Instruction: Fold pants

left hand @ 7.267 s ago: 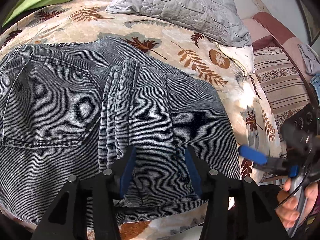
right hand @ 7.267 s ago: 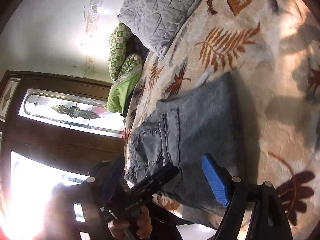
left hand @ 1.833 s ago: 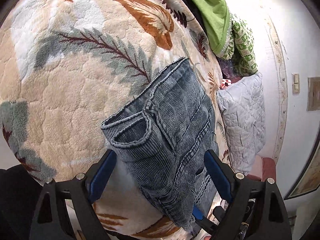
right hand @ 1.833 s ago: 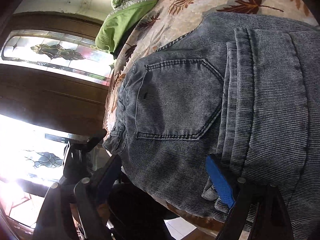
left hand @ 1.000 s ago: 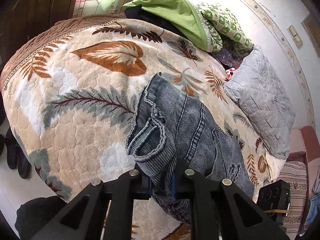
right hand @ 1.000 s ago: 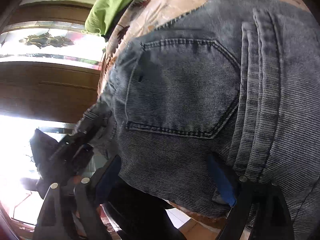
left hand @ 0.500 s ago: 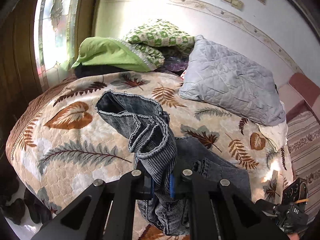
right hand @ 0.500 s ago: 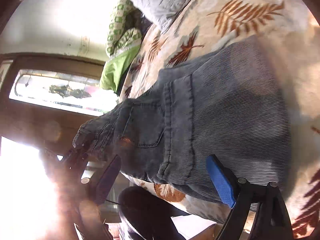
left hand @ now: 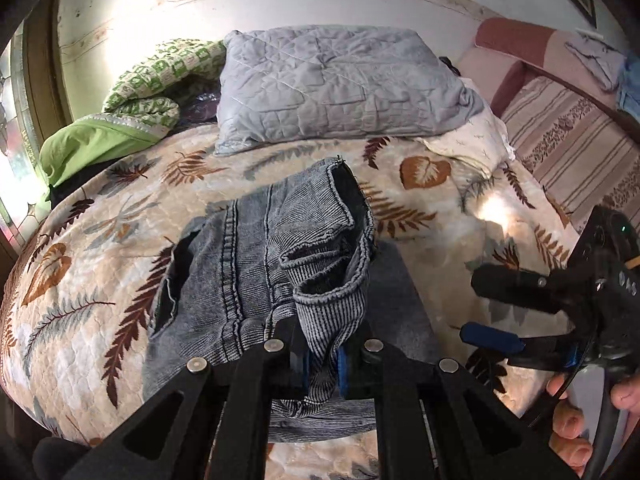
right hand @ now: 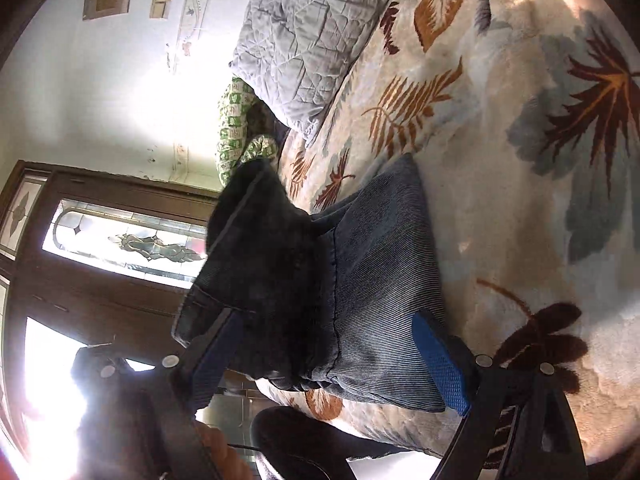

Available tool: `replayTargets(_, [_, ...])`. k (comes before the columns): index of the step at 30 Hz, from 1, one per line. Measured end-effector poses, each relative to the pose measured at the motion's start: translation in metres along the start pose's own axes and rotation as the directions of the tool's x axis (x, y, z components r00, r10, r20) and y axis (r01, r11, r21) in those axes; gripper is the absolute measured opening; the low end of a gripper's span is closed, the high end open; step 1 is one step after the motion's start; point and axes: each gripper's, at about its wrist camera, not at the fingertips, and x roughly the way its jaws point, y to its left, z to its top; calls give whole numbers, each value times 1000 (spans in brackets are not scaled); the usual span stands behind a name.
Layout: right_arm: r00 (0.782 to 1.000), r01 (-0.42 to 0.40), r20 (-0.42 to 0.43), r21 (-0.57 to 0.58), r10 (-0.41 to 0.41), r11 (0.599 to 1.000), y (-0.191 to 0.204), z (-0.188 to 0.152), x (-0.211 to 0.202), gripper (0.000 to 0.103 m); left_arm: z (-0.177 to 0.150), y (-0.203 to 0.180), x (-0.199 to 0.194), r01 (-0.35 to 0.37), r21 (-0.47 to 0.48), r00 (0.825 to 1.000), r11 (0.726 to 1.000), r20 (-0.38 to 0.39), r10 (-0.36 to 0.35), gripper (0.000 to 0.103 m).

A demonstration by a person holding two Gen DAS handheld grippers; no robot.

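The grey-blue corduroy pants [left hand: 256, 264] lie partly folded on the leaf-patterned bed blanket [left hand: 80, 280]. My left gripper [left hand: 321, 364] is shut on the waistband end and holds it lifted over the rest of the pants, the bunched cloth hanging between the blue pads. My right gripper [right hand: 328, 356] is open and empty at the near edge of the bed, with the folded part of the pants [right hand: 380, 280] between and beyond its fingers. It also shows at the right of the left wrist view [left hand: 496, 308], beside the pants.
A grey quilted pillow [left hand: 332, 84] lies at the head of the bed. Green bedding [left hand: 128, 108] is piled at the far left by a window. A striped sofa [left hand: 572, 136] stands to the right. A dark wooden door with glass [right hand: 100, 248] is behind the left side.
My left gripper has carried the gripped waistband up and to the right, over the folded part. The lifted cloth now hangs in front of the right wrist camera's left side.
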Motion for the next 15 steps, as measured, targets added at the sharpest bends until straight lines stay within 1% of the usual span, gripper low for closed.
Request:
replayTargets(2, [1000, 0, 8, 19, 0, 1000, -6, 1, -2, 89, -12, -11, 19, 3, 26, 998, 1000, -56, -1, 9])
replayTargets(4, [1000, 4, 10, 35, -4, 999, -13, 2, -4, 89, -17, -16, 23, 5, 37, 997, 999, -78, -2, 9])
replayTargets(9, [1000, -5, 11, 47, 4, 999, -19, 3, -6, 89, -1, -12, -5, 11, 21, 1000, 1000, -12, -10, 9])
replayTargets(11, [1000, -12, 17, 52, 11, 999, -20, 3, -6, 89, 0, -14, -8, 18, 27, 1000, 999, -9, -18, 9])
replayTargets(13, [1000, -12, 22, 49, 11, 999, -18, 2, -5, 89, -7, -21, 2, 23, 43, 999, 999, -39, -22, 9])
replayTargets(15, [1000, -7, 22, 45, 6, 999, -18, 1, -5, 89, -19, -29, 22, 29, 68, 995, 997, -95, -23, 9])
